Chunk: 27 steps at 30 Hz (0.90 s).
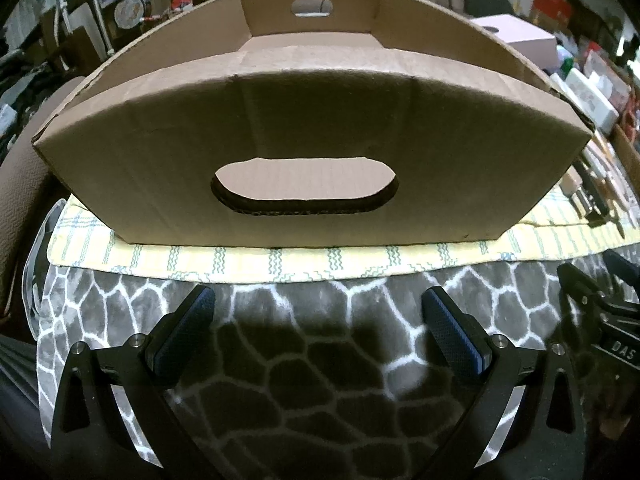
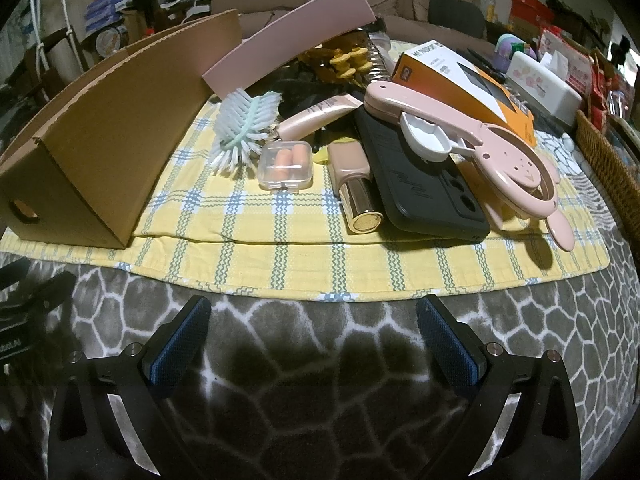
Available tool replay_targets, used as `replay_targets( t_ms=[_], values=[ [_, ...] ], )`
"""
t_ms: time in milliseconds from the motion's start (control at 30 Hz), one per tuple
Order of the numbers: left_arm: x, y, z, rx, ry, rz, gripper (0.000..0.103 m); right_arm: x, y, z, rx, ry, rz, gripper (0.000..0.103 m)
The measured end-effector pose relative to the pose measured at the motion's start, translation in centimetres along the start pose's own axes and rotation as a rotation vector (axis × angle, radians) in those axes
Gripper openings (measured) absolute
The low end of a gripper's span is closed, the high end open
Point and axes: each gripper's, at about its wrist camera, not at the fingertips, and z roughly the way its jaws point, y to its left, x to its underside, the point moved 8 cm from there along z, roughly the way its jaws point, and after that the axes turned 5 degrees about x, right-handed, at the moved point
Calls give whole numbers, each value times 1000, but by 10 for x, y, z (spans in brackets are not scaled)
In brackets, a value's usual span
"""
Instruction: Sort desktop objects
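Left wrist view is filled by the cardboard box (image 1: 312, 128), open-topped, standing on the yellow plaid cloth (image 1: 280, 258) with an oval handle cut-out in its near wall and another in the far wall; what shows of its inside is bare cardboard (the floor is hidden behind the near wall). From the right wrist view the same box (image 2: 120, 136) sits at the left end of the cloth (image 2: 280, 240), and the loose objects lie in a heap to its right: an orange and white carton (image 2: 468, 80) at the far side, a black phone case (image 2: 416, 176) near the middle with a pink bunny-shaped clip (image 2: 480, 136) resting across it, a pale bristle brush (image 2: 244, 124) nearer the box, a pink tube (image 2: 316, 118), a gold-capped bottle (image 2: 356, 184), and a small clear case (image 2: 285, 165) holding two orange earplugs. Both the left gripper (image 1: 318, 320) and the right gripper (image 2: 312, 328) hover over the grey patterned blanket (image 2: 320, 380), fingers spread wide and holding nothing.
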Motion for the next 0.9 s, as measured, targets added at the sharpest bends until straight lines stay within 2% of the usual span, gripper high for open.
replay_targets(
  t_ms=[233, 400, 633, 900],
  values=[
    [8, -5, -12, 40, 10, 21, 103, -1, -1, -4, 16, 24, -1, 103],
    [4, -12, -42, 50, -61, 76, 103, -14, -3, -25, 17, -26, 2, 103],
    [-40, -20, -86, 84, -206, 131, 103, -41, -13, -64, 21, -93, 7, 103],
    [-78, -24, -114, 110, -262, 134, 103, -69, -29, -95, 46, -145, 8, 103]
  ],
)
